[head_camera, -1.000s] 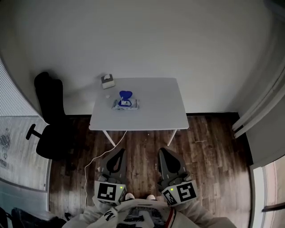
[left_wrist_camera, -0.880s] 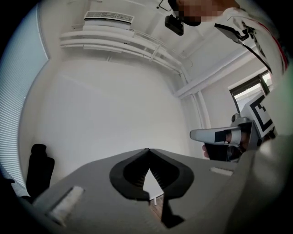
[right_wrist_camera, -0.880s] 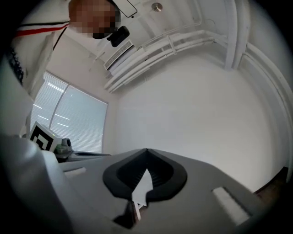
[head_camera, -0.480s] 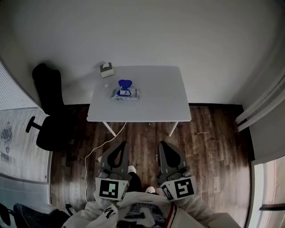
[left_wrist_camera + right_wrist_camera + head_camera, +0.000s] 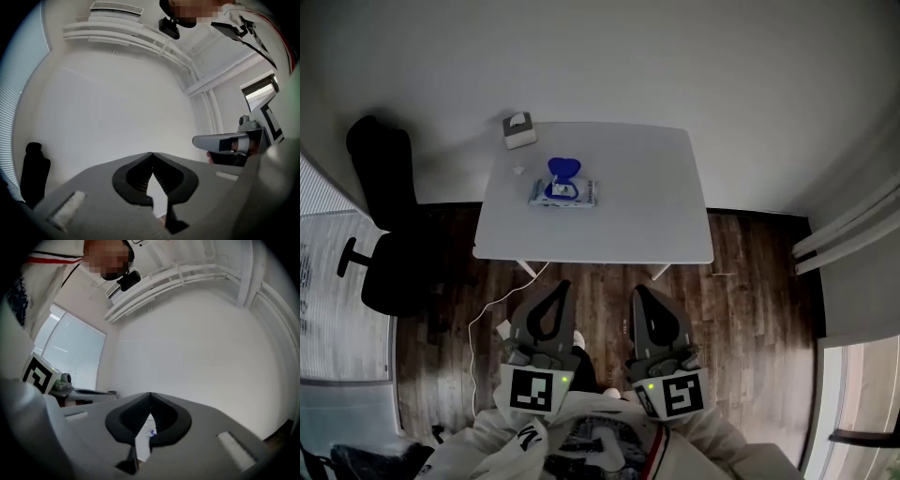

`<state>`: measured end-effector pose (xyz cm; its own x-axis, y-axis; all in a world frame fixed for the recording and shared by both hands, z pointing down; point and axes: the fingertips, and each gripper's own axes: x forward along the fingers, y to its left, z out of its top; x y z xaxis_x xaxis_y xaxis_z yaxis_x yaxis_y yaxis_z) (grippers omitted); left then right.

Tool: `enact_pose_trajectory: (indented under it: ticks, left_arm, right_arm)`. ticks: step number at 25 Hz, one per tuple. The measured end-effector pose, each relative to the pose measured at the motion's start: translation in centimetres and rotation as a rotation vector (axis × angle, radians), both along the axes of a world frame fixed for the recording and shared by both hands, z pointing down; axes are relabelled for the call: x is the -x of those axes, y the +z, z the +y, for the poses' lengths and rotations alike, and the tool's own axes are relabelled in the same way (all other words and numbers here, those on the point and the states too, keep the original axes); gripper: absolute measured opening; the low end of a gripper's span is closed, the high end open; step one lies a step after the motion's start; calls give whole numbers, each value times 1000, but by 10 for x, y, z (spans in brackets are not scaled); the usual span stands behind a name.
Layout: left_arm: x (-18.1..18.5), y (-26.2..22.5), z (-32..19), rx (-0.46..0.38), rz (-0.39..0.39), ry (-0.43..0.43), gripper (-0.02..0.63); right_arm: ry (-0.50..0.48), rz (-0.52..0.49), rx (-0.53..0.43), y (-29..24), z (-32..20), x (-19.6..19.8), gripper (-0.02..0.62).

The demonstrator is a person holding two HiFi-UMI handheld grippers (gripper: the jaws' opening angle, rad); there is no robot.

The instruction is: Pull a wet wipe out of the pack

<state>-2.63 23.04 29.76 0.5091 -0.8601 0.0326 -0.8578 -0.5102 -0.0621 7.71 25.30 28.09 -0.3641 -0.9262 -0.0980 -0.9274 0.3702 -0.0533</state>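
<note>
As table (image 5: pixel 637 206) nears, wipe pack (image 5: pixel 563 194) (lid (image 5: pixel 564 168) up), left gripper (image 5: pixel 562 284), right gripper (image 5: pixel 637 290), fingers (image 5: pixel 132 179) shut.

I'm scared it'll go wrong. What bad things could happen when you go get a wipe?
The white cable lies on the floor before the table; feet might catch it. The wipe pack lies loose, so pulling a wipe might lift the whole pack unless it is held down.

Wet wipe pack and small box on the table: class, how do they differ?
The wet wipe pack is flat with a blue lid open; the small box is blockier and plain pale. The box sits at the table's far left corner, the pack farther in. Both rest on the table.
</note>
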Motion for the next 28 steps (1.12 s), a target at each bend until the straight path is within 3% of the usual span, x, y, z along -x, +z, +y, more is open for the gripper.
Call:
enact_pose_trajectory:
  ticks: [4, 15, 21, 28]
  left_arm:
    - [9, 1, -39, -5, 7, 25, 4]
    - [33, 10, -105, 20, 18, 56, 3]
    - [45, 17, -131, 48, 35, 75, 3]
    - [46, 19, -153, 54, 47, 111, 3]
  right_arm:
    - [-7, 42, -32, 1, -36, 17, 5]
    - [-20, 51, 23, 17, -106, 55, 5]
    - [-21, 42, -32, 0, -125, 72, 5]
    - [19, 56, -29, 7, -150, 71, 5]
